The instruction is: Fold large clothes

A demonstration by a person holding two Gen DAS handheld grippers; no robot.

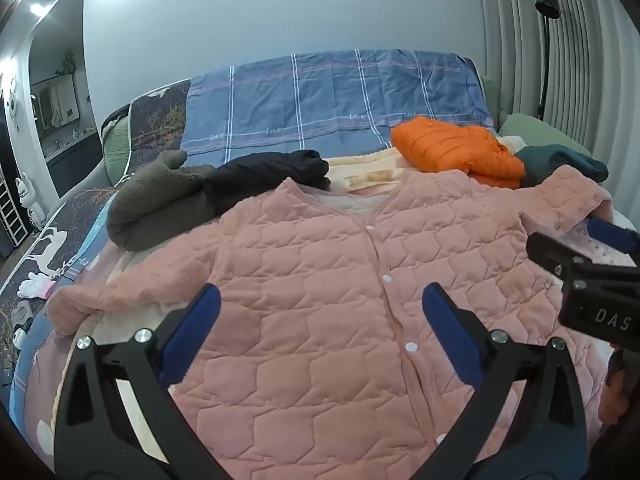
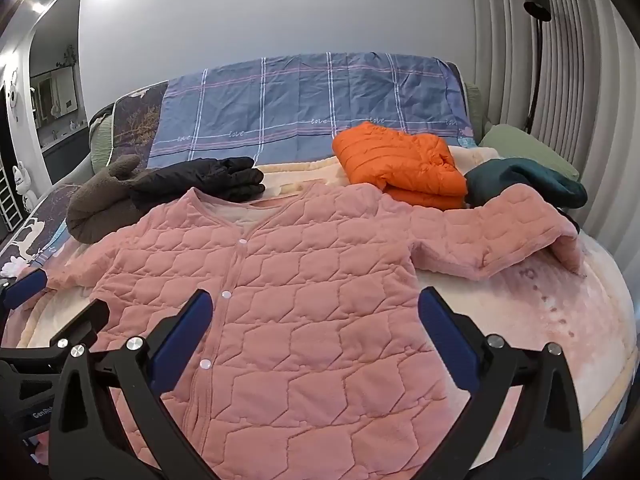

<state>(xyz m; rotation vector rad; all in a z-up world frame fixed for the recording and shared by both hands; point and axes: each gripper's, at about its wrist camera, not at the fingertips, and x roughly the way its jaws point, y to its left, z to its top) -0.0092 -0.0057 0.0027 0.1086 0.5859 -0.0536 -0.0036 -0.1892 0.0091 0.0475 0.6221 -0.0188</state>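
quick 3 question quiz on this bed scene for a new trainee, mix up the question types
1. True or false: the pink quilted jacket lies front up with its snaps closed.
2. Which folded item sits nearest the jacket's raised sleeve? A) orange puffer jacket B) black garment C) brown fleece
3. Fill in: both the left gripper and the right gripper hover with jaws ____.

Key: 1 true; 2 A; 3 open
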